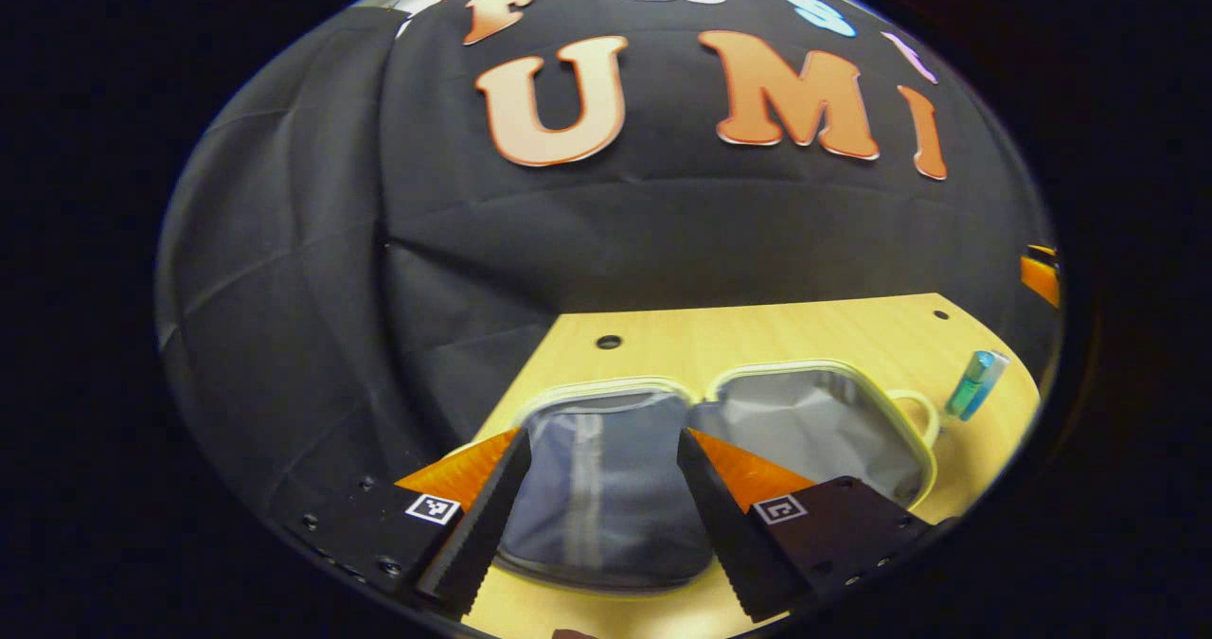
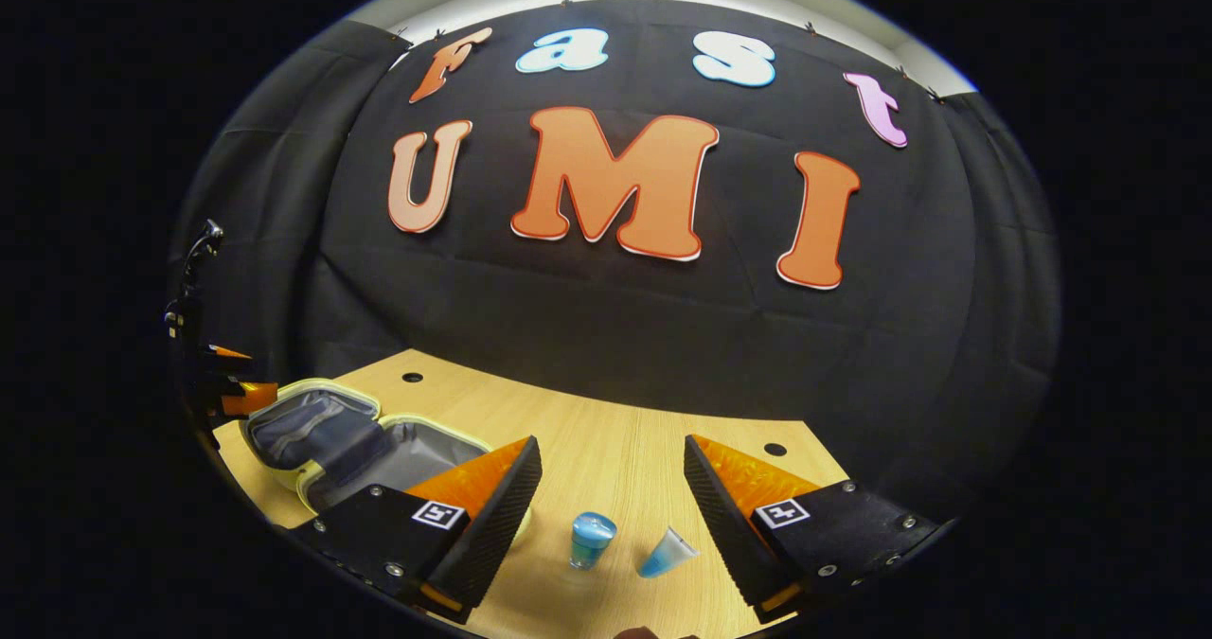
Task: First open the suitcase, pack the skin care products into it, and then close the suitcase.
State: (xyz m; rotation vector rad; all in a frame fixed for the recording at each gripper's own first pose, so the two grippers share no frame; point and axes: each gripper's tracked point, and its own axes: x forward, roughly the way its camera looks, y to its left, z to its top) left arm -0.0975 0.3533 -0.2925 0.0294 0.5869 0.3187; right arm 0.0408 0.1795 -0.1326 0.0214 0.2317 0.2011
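Two soft grey-lined halves of small pale-yellow suitcase (image 1: pixel 663 469), lying open flat on light wooden table (image 1: pixel 757 336), directly ahead of left gripper (image 1: pixel 598 516) and partly between its widely spread fingers. Likely light, floppy fabric inside, stiffer rim; best taken at rim or looped handle for closing. Left gripper released, touching nothing.

Further right, small blue-capped clear bottle (image 2: pixel 592 538) standing and small blue tube (image 2: pixel 668 554) lying tilted, just ahead of right gripper (image 2: pixel 606 525), between its fingers. Probably light, smooth, slippery plastic; best pinched across body. Right gripper wide open, holding nothing; suitcase off to its left.
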